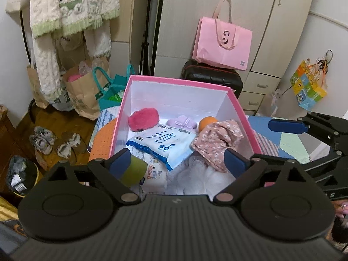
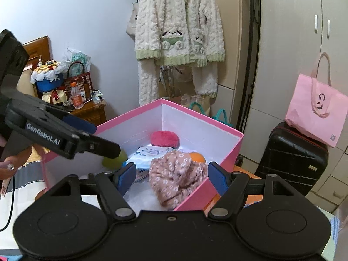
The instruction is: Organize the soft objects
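A pink box (image 1: 245, 117) with white inner walls holds soft things: a red fluffy puff (image 1: 143, 118), a lilac pouch (image 1: 183, 122), an orange ball (image 1: 206, 122), a blue-white wipes pack (image 1: 163, 145), a pink floral cloth (image 1: 217, 141) and white fabric (image 1: 195, 178). A green soft ball (image 1: 133, 170) rests against the left finger of my left gripper (image 1: 178, 161), which is open over the box's near side. My right gripper (image 2: 171, 177) is open above the floral cloth (image 2: 176, 178) at the box's near corner (image 2: 189, 198). The left gripper also shows in the right wrist view (image 2: 108, 150).
A black suitcase (image 1: 213, 78) with a pink tote bag (image 1: 221, 43) stands behind the box by the wardrobe. Paper bags (image 1: 84, 95), shoes (image 1: 54, 141) and hanging fleece clothes (image 1: 71, 10) are at the left. A wooden nightstand (image 2: 87, 113) holds bottles and a bouquet.
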Tool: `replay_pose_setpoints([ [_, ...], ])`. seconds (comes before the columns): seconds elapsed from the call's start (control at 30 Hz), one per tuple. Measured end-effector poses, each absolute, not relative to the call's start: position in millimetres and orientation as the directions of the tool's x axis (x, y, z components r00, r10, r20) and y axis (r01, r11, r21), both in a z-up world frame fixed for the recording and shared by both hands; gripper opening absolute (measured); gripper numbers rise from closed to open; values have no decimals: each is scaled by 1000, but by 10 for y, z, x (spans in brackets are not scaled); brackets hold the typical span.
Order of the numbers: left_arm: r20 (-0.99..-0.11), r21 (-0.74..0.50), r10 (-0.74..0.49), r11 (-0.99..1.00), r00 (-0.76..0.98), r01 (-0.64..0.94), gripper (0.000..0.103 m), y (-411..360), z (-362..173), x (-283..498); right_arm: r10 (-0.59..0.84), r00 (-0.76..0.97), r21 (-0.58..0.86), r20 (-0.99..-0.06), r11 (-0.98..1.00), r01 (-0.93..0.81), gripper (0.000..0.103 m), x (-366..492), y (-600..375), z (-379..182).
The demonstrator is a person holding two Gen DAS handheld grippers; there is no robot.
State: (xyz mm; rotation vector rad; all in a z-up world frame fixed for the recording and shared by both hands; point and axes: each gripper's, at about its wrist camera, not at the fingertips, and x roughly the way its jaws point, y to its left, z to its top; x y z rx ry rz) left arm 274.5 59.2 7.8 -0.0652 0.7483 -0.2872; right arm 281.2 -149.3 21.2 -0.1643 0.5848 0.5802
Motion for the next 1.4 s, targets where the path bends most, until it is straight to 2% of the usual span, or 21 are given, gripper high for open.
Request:
replay_pose_setpoints([
  [0.3,-671,-154,-283,957,685,246,95,503,245,2364,457,706,-20,-540,832,-554,79,2355,-1530,366],
  [0.47,-649,-74,-252,960,718,271,97,415,373,2138,449,728,-14,-518,847,-532,82,2144,-1596,457],
  [0.53,-648,-56,-218,969,729,240,102,397,423,2062,444,738,-12,-509,853,-522,85,2079,-1624,486],
  [0.63,-641,-43,-170,982,748,186,102,392,466,1946,437,748,2,-499,864,-503,90,2011,-1679,524],
  [0.77,-624,-31,-172,980,763,196,102,383,471,1795,433,755,49,-493,880,-472,97,1925,-1775,549],
  [0.83,-623,-25,-169,980,764,196,102,360,467,1732,409,763,58,-500,895,-442,101,1892,-1802,549],
  [1.03,-574,2,-174,977,800,214,102,256,468,1493,272,815,30,-512,954,-300,102,1746,-1861,589],
  [1.23,-535,-2,-191,974,823,225,102,131,384,1281,265,866,198,-425,960,-197,102,1557,-2300,649],
  [1.4,-529,-11,-209,971,822,239,102,27,291,1140,116,889,40,-442,993,-110,102,1335,-2211,534],
])
